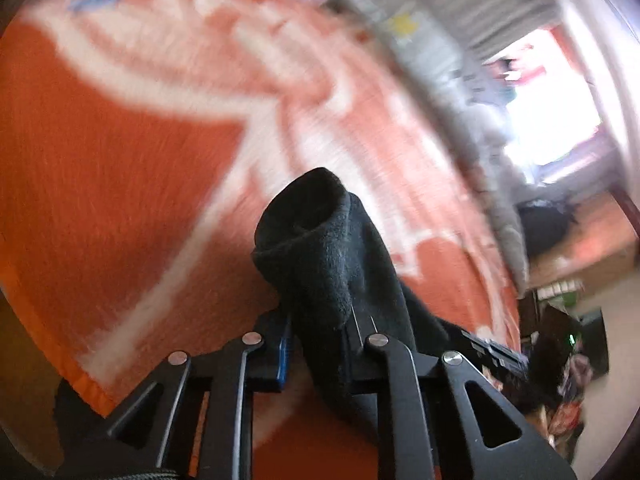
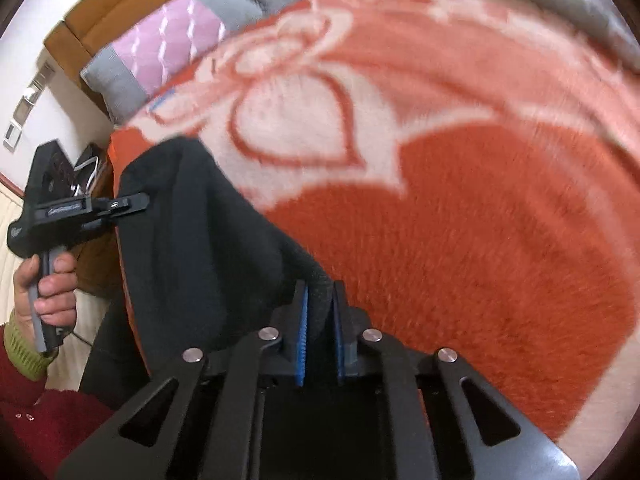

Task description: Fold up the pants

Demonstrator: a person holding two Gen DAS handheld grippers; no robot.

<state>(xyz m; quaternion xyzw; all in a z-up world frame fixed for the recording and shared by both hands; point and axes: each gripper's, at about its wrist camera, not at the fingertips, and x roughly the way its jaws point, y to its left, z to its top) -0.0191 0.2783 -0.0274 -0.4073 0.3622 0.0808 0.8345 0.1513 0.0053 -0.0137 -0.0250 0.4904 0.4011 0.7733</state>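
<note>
Pants (image 2: 192,232) pinched by left hand-held gripper (image 1: 320,320) and right hand-held gripper (image 2: 320,320); gripper lettering unreadable.

Blanket (image 2: 500,220) open ahead & right, pillow (image 2: 168,44) at far edge, pants (image 2: 192,232) hanging left

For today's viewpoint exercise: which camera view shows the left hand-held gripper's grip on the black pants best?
The right wrist view: the whole left hand-held gripper shows side-on, clamped on the black pants. The left wrist view shows only its own fingers, with bunched cloth covering them.
</note>
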